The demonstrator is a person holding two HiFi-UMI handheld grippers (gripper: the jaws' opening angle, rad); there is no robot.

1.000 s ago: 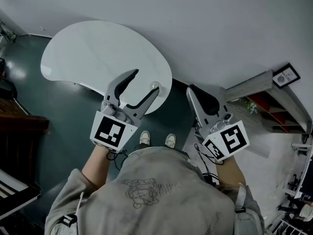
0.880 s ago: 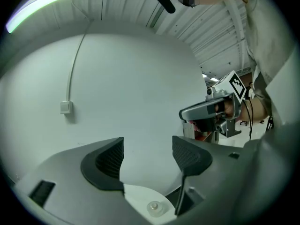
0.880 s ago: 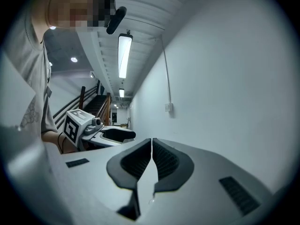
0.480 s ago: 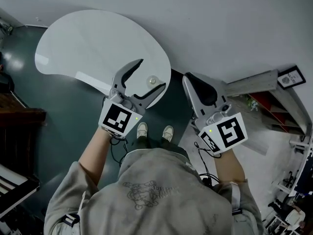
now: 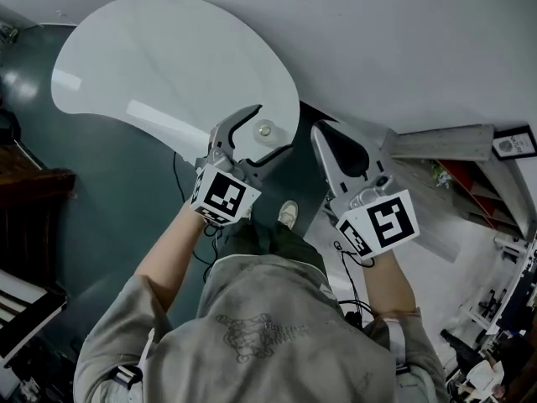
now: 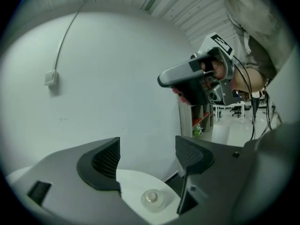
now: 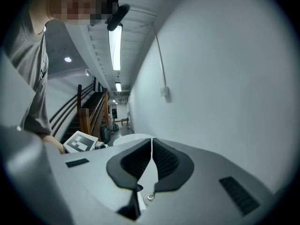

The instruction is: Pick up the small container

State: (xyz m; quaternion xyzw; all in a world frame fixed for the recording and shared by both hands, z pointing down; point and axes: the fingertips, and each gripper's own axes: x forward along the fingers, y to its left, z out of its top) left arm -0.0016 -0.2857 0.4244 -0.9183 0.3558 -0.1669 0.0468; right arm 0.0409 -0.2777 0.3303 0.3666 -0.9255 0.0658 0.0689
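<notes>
The container (image 5: 264, 129), small, clear and round, stands on the white curved worktop (image 5: 151, 65), close to the rounded end nearest the person. In the head view it shows in the gap of the left gripper (image 5: 274, 128), whose jaws are spread wide and have just been opening. One jaw reaches past it on the far side and the other on the near side, and neither pad touches it.

The left gripper view (image 6: 146, 161) agrees. The two ribbed pads stand well apart, with bare wall (image 6: 117, 88) between them. The container (image 6: 152, 199) sits low in the gap on the worktop (image 6: 129, 182), rather nearer the right-hand pad (whether the pads are down at its level I cannot tell).

The right gripper (image 5: 319, 133) is held off the worktop's edge, over the dark floor (image 5: 101, 191) and just beside the left one. Its jaws are together with nothing between them. Its own view (image 7: 151, 161) shows the pads meeting along a thin line. Past them are the pale worktop (image 7: 133, 138), the left gripper's marker cube (image 7: 79, 142) and stairs (image 7: 91, 111) further back. From the left gripper view the right gripper (image 6: 197, 78) appears up to the right, against the wall.

A cable (image 6: 68, 32) runs down the wall to a small box (image 6: 51, 78). One shoe (image 5: 288, 214) shows on the floor below the grippers. A shelf (image 5: 470, 183) stands off to the right.
</notes>
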